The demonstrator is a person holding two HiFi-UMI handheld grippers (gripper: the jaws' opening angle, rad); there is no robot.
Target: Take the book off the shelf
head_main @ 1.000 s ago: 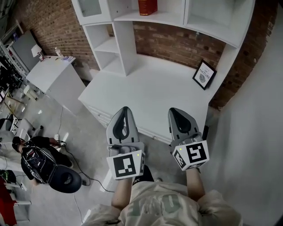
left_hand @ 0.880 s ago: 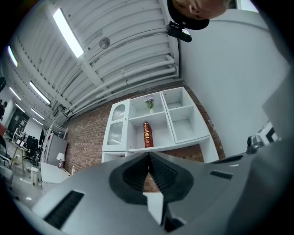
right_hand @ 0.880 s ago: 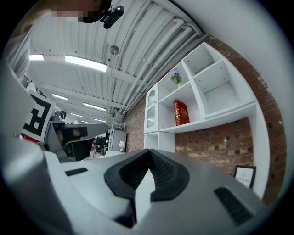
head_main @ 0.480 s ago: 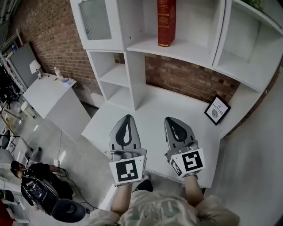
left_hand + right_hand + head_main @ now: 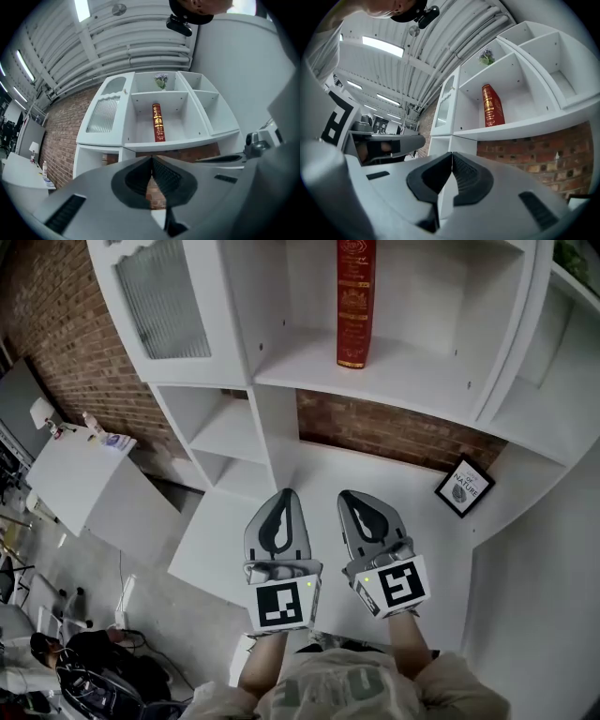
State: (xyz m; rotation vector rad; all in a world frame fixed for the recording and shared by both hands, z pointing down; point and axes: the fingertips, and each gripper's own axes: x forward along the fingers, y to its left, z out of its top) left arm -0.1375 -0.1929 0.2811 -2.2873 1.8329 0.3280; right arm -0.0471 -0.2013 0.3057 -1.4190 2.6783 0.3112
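A red book with gold lettering [image 5: 355, 301] stands upright on the middle shelf board [image 5: 403, 381] of a white wall unit; it shows too in the left gripper view [image 5: 158, 123] and the right gripper view [image 5: 492, 106]. My left gripper [image 5: 286, 495] and right gripper [image 5: 345, 497] hover side by side over the white desk [image 5: 319, 474], well below and short of the book. Both are shut with nothing between their jaws, as the left gripper [image 5: 151, 159] and right gripper [image 5: 451, 155] views show, tips meeting.
A small black-framed picture [image 5: 464, 487] leans at the desk's back right. A glass cabinet door [image 5: 164, 296] is at upper left, open cubbies [image 5: 225, 432] below it. A white side table [image 5: 80, 470] stands left. Brick wall [image 5: 394, 432] backs the desk.
Both grippers have moved forward together toward the shelf unit, now over the desk. The book and shelf have grown larger and come lower in the head view.
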